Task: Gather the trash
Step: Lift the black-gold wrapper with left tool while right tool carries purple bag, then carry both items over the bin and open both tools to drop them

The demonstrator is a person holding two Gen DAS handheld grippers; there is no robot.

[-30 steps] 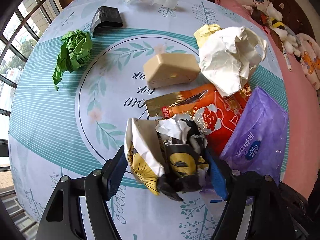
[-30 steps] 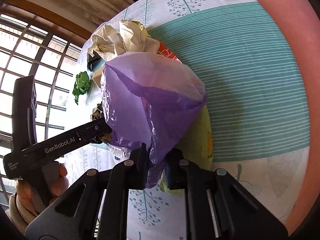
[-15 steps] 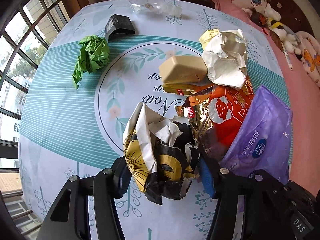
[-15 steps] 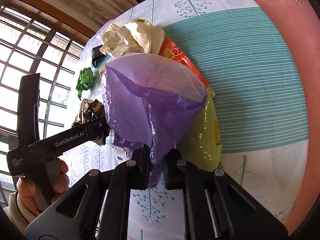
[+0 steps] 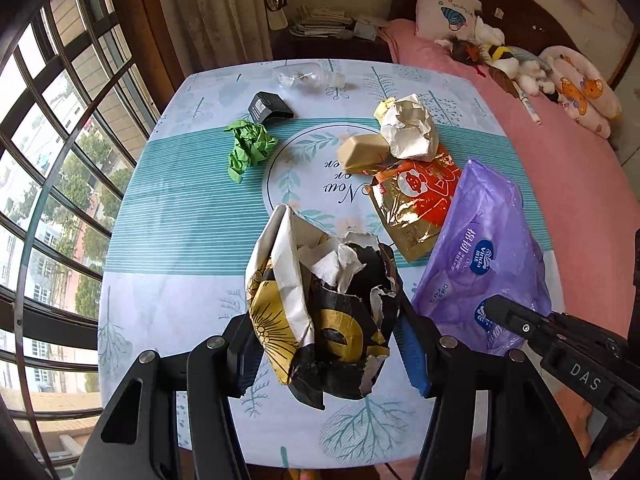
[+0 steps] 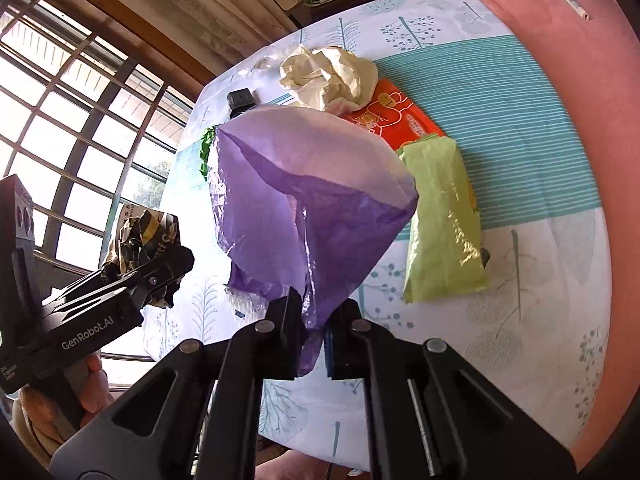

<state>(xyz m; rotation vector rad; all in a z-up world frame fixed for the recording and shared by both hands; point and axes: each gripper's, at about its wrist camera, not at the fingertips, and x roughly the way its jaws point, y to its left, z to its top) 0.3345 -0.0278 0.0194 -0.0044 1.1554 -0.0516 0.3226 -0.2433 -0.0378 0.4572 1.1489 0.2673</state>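
My left gripper (image 5: pixel 326 354) is shut on a crumpled black, gold and white wrapper (image 5: pixel 324 312) and holds it above the near part of the table; it also shows in the right wrist view (image 6: pixel 140 236). My right gripper (image 6: pixel 314 336) is shut on the edge of a purple plastic tissue bag (image 6: pixel 308 200), lifted off the table, also in the left wrist view (image 5: pixel 484 260). On the table lie an orange and gold snack bag (image 5: pixel 416 196), crumpled white paper (image 5: pixel 408 132), a tan block (image 5: pixel 362 152), crumpled green paper (image 5: pixel 248 146) and a light green packet (image 6: pixel 440 224).
A black box (image 5: pixel 268 108) and a clear plastic bottle (image 5: pixel 304 76) lie at the table's far side. A pink bed (image 5: pixel 560 152) with soft toys runs along the right. Windows stand on the left. The patterned tablecloth (image 5: pixel 192 208) covers the table.
Both grippers have lifted up and back from the table with their loads. More of the table and room shows, and the light green packet under the purple bag is now uncovered.
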